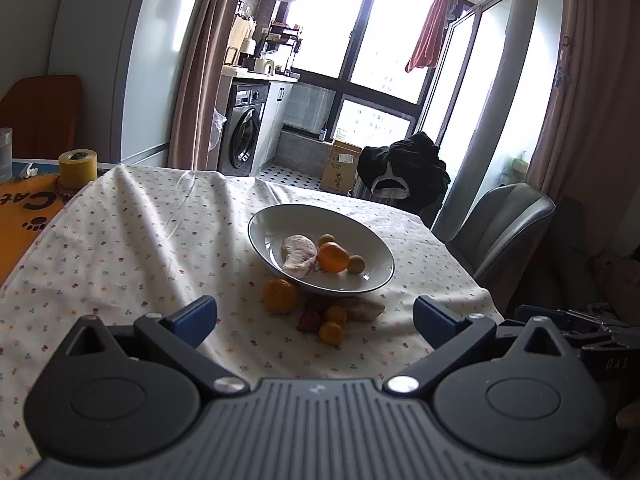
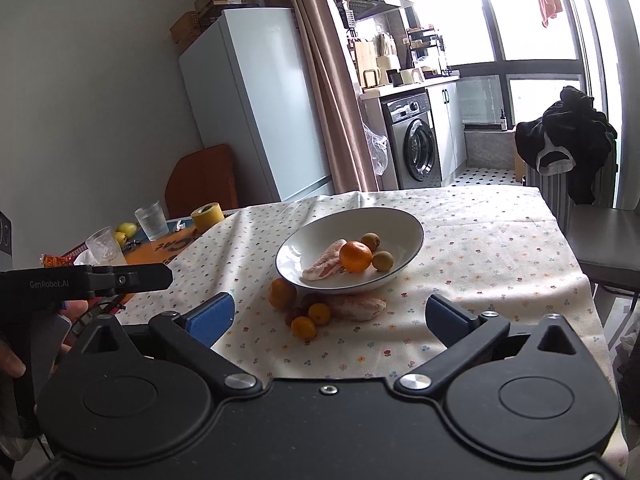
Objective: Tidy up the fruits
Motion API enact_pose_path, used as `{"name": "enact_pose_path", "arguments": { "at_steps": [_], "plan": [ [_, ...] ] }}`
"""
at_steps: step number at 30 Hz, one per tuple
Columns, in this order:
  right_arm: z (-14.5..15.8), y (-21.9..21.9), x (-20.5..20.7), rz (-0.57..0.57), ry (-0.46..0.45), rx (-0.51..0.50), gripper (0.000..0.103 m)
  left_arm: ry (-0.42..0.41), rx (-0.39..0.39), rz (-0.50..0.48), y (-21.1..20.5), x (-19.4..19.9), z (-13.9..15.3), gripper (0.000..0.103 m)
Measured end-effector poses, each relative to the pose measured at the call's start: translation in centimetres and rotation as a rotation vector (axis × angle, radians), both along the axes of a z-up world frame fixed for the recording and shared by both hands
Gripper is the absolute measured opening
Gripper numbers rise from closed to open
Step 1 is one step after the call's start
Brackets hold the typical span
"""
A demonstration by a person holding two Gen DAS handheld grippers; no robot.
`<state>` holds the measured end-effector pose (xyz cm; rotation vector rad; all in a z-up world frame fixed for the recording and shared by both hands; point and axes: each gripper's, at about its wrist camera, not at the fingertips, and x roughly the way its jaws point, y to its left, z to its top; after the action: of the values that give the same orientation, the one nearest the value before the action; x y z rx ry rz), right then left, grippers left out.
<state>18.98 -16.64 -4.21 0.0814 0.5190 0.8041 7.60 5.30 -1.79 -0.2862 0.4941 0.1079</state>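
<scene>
A glossy glazed ceramic bowl (image 1: 372, 276) is seen on a matt printed cotton cloth (image 1: 140, 240) spread over the tabletop. Dimpled, faintly shiny peel is shown by the mandarin (image 1: 333, 257). Matt black plastic with bright metal rivets forms the left hand-held gripper (image 1: 316, 318).

"GenRobot.AI" on left gripper (image 2: 166, 275); "Cat" on orange mat (image 1: 24, 216)

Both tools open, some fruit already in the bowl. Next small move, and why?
Probably ease the right tool forward onto the nearest small orange. Both tools hold nothing, the left tool included. That orange lies on the tablecloth in front of the bowl, closest to the open fingers, with loose fruit crowded behind it.
</scene>
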Motion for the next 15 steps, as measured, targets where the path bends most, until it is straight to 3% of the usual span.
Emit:
{"name": "enact_pose_path", "arguments": {
  "at_steps": [15],
  "plan": [
    [-1.5, 0.1, 0.9, 0.030, 0.040, -0.008, 0.103, 0.071, 0.036, -0.045, -0.8, 1.9, -2.0, 0.102]
  ]
}}
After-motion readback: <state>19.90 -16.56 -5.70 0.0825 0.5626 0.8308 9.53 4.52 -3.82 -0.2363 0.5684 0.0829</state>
